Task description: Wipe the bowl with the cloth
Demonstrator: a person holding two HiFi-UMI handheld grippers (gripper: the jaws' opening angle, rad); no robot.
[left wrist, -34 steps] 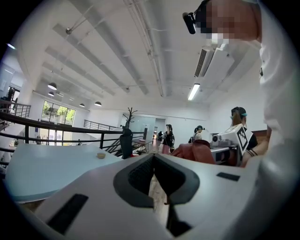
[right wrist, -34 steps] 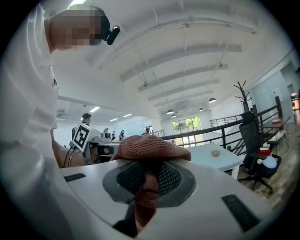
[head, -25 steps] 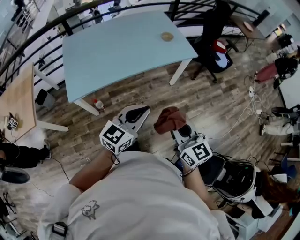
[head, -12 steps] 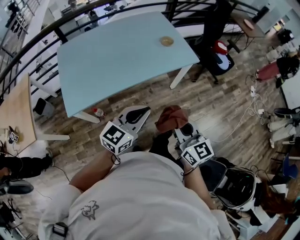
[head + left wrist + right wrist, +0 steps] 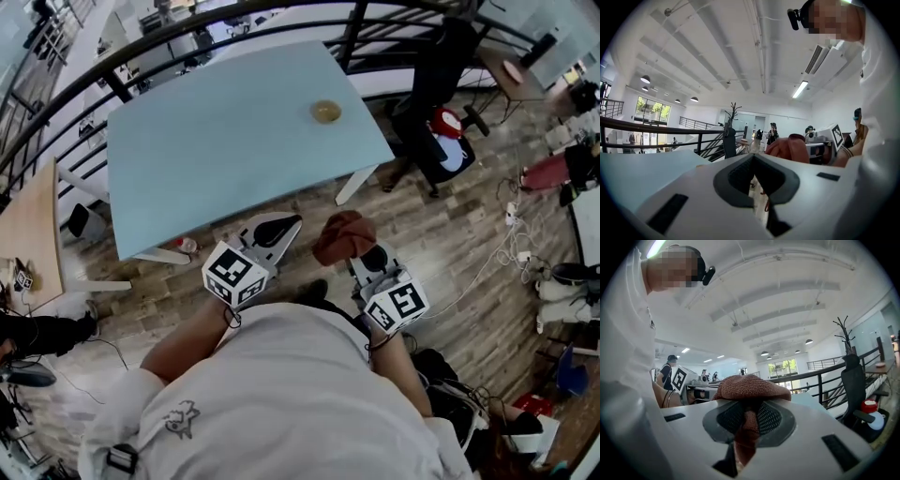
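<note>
Bright, diffuse indoor light with faint, soft shadows. Head view: wide-angle bowing of the counter (image 5: 216, 141) edges and floor (image 5: 450, 244) planks, strongest toward the frame borders. Gripper views: circular fisheye frames with black corners. In the left one, a ceiling strip light (image 5: 800, 89) at upper right and windows (image 5: 652, 111) at left glow, nearly clipped. The cloth (image 5: 750, 387) weave is sharp.

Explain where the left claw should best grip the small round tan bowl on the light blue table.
Probably the rim, from above, one jaw inside and one outside: the small round tan bowl sits low and mouth-up on the light blue table. The shut left claw must open first.
</note>
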